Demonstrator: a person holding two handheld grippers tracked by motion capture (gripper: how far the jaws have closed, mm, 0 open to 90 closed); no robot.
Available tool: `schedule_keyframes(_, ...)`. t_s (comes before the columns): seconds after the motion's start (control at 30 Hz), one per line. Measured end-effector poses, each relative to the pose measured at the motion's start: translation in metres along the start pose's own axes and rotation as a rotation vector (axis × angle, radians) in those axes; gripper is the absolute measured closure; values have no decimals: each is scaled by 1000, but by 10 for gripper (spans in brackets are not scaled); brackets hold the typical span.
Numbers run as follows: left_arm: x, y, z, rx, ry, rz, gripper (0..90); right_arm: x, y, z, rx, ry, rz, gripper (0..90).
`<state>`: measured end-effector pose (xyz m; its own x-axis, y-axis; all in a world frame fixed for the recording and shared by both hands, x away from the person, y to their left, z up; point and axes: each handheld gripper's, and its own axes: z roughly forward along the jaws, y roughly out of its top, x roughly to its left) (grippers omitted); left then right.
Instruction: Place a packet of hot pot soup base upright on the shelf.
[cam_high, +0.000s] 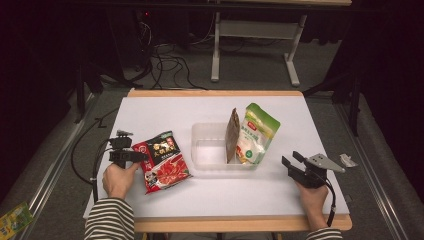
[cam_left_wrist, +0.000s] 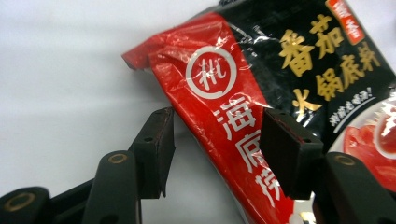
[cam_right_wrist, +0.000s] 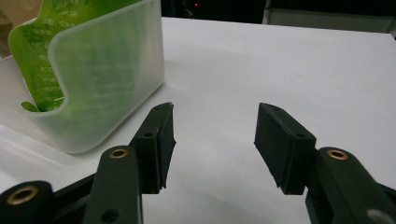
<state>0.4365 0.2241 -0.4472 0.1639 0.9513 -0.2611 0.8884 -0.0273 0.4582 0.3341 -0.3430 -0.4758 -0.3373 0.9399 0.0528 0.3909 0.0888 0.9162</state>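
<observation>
A red and black soup-base packet (cam_high: 162, 161) lies flat on the white table (cam_high: 165, 112), left of centre. My left gripper (cam_high: 142, 156) is at the packet's left corner, and in the left gripper view it (cam_left_wrist: 217, 149) stands open with the packet's (cam_left_wrist: 299, 60) red edge running between the two jaws, a gap on each side. A clear plastic bin (cam_high: 206, 150) in the middle holds an upright brown pouch (cam_high: 232, 134) and a green and white pouch (cam_high: 258, 132). My right gripper (cam_high: 291, 159) rests open and empty, right of the bin (cam_right_wrist: 116, 84).
A small crumpled wrapper (cam_high: 348, 160) lies near the table's right edge. On the floor at the lower left is a green packet (cam_high: 12, 221). Cables (cam_high: 167, 65) and a table frame (cam_high: 255, 45) are beyond the far edge. The bin's left half has room.
</observation>
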Motion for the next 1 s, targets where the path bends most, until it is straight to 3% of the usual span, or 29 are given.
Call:
schedule_keyframes(0.13, 1, -3, 9, -21, -46, -44, 456, 0, 0, 0, 2, -1, 1, 479)
schedule_keyframes(0.2, 4, -4, 11, -40, -68, -98, 450, 1, 0, 0, 1, -4, -1, 478)
schedule_keyframes(0.33, 10, -6, 11, -51, -95, -119, 504, 1, 0, 1, 5, -5, 0, 478)
schedule_keyframes(0.5, 8, -7, 12, -66, -79, -136, 556, 1, 1, 1, 14, -7, -6, 478)
schedule_keyframes(0.63, 9, -6, 14, -61, -127, -146, 646, 1, 1, 2, 22, -11, -8, 478)
schedule_keyframes(1.0, 10, -5, 12, -82, -158, -146, 791, 0, 1, 2, 16, -16, -1, 473)
